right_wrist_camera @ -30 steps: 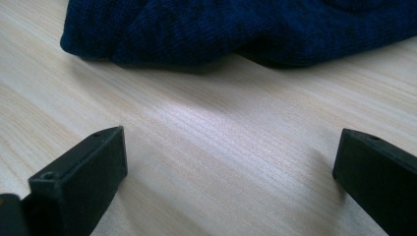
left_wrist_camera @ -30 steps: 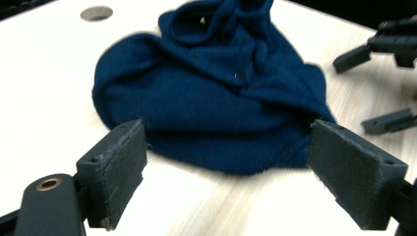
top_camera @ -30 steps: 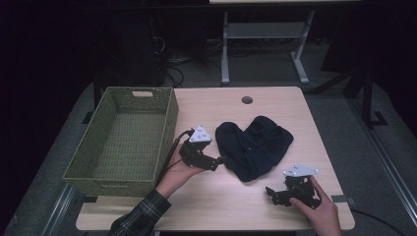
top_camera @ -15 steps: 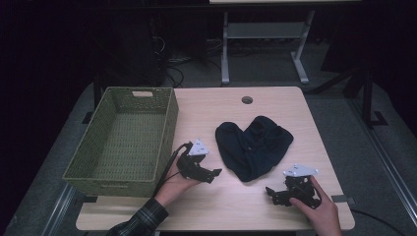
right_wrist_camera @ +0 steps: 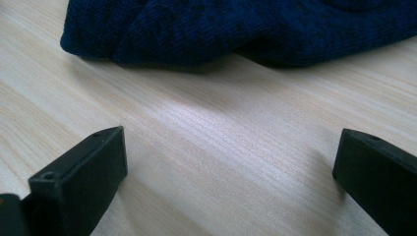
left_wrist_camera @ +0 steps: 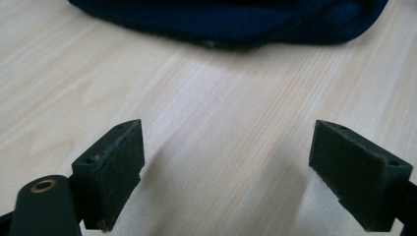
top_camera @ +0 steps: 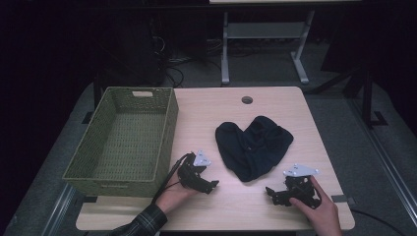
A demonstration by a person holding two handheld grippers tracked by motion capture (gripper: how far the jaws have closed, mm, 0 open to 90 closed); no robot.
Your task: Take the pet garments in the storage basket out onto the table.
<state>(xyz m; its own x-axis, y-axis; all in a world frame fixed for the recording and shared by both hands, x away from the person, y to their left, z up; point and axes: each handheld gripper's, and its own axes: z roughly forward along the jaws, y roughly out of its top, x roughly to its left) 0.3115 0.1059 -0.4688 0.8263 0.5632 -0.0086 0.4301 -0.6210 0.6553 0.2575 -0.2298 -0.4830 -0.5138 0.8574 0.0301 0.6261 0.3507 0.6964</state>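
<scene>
A basket (top_camera: pixel 123 135) is sitting on the left of the table (top_camera: pixel 295 103), with a cloth (top_camera: pixel 253 145) lying to its right. The left tongs (top_camera: pixel 212 186) and right tongs (top_camera: pixel 269 191) are resting nearer the person, flanking the cloth's near edge.

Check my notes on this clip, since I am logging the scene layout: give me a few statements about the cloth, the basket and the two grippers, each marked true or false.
1. The dark blue cloth lies on the table, outside the basket. True.
2. The green woven basket holds the cloth. False: nothing can be seen lying in it.
3. The left gripper has its jaws open, clamping nothing. True.
4. The right gripper is shut on the cloth. False: its jaws stand open over bare wood, short of the cloth.
5. The basket sits on the right side of the table. False: it sits on the left.
</scene>
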